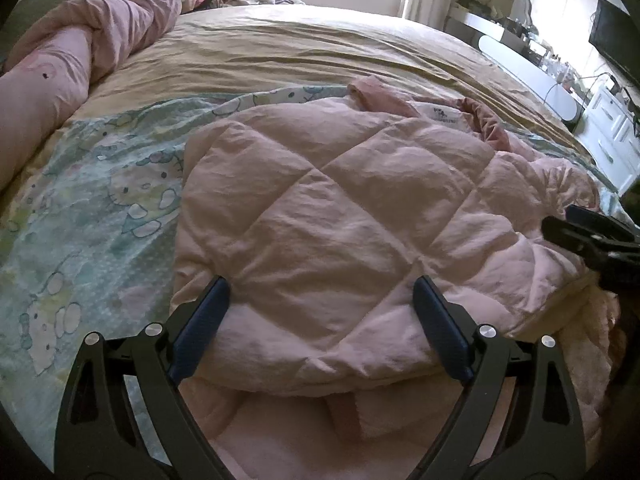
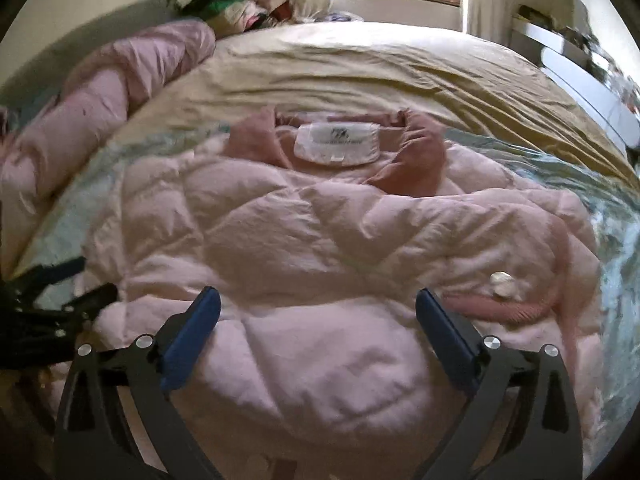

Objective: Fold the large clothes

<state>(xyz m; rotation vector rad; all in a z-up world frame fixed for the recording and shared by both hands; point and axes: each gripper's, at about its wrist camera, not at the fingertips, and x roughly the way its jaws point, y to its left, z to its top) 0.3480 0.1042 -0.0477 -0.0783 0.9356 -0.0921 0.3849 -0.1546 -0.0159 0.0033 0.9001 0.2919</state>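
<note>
A pink quilted padded jacket (image 1: pixel 332 208) lies on the bed, its sides folded in, with its darker pink collar and white label (image 2: pixel 338 144) at the far end. A pale button (image 2: pixel 502 282) shows on its right side. My left gripper (image 1: pixel 322 296) is open and empty, just above the jacket's near left part. My right gripper (image 2: pixel 318 304) is open and empty over the jacket's near middle. The right gripper's black fingers also show at the right edge of the left wrist view (image 1: pixel 592 240). The left gripper shows at the left edge of the right wrist view (image 2: pixel 60 296).
The jacket rests on a pale blue cartoon-print blanket (image 1: pixel 92 200) over a tan sheet (image 1: pixel 300 48). A rolled pink duvet (image 1: pixel 60 80) lies along the left. Clothes pile (image 2: pixel 240 4) near the window. White drawers and a cluttered desk (image 1: pixel 608 132) stand at the right.
</note>
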